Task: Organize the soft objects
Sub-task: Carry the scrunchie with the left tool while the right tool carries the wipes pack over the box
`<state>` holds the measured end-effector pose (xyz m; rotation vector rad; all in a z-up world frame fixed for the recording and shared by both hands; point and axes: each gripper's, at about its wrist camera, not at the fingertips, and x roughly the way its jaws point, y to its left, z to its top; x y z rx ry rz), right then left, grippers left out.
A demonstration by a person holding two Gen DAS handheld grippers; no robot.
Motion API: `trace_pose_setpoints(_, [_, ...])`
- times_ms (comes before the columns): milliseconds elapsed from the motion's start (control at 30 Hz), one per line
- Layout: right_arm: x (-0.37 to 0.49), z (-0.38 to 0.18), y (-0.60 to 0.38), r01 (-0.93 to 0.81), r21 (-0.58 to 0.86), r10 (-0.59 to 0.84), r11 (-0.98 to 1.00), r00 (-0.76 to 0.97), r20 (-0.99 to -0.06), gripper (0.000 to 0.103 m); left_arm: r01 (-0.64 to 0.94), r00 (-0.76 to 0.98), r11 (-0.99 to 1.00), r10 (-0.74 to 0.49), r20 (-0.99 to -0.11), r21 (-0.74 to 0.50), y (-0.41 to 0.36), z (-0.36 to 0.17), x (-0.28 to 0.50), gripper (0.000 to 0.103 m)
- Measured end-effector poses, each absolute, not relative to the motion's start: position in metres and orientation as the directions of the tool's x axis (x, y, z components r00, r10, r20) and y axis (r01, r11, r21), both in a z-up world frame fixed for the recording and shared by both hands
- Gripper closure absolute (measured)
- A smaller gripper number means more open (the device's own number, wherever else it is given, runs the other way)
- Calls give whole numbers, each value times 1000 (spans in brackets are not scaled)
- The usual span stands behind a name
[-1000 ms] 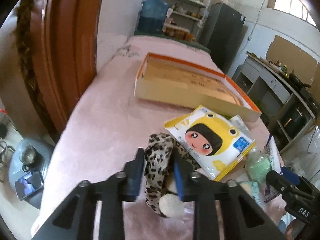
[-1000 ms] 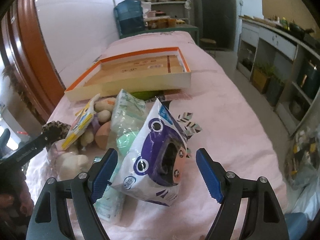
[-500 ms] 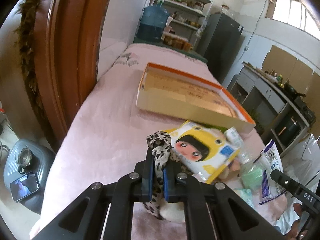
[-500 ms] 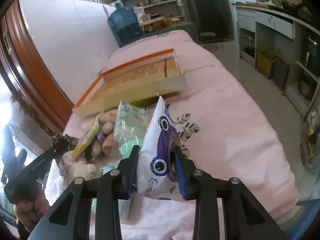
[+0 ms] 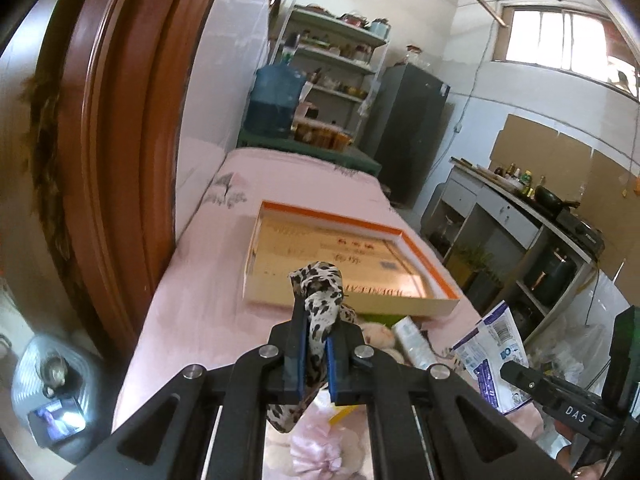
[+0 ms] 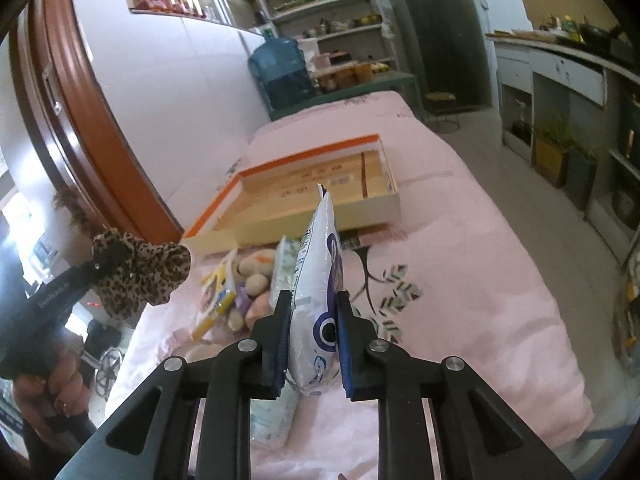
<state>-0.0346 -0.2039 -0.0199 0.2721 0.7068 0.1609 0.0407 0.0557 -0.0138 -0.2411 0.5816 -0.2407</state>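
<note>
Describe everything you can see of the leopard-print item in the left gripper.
The leopard-print item is a soft, limp piece of fabric or plush, tan and cream with dark spots. The left gripper is shut on its middle, its blue pads pinching it; one bunched end sticks up above the fingertips, the other hangs below. It is lifted clear of the pink bedcover, in front of the orange-rimmed box. In the right wrist view it looks like a rumpled clump.

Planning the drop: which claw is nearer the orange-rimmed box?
Left, narrowly, I'd judge. The left claw lifts the leopard fabric beside the box; the right claw grips the purple-white pack further back.
</note>
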Motion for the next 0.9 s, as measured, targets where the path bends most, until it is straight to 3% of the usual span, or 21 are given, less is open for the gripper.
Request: trace_pose_setpoints(900, [34, 41, -192, -168, 130, 211, 977, 822, -528, 83, 96, 861, 986, -152, -486, -138, 8, 34, 76, 96])
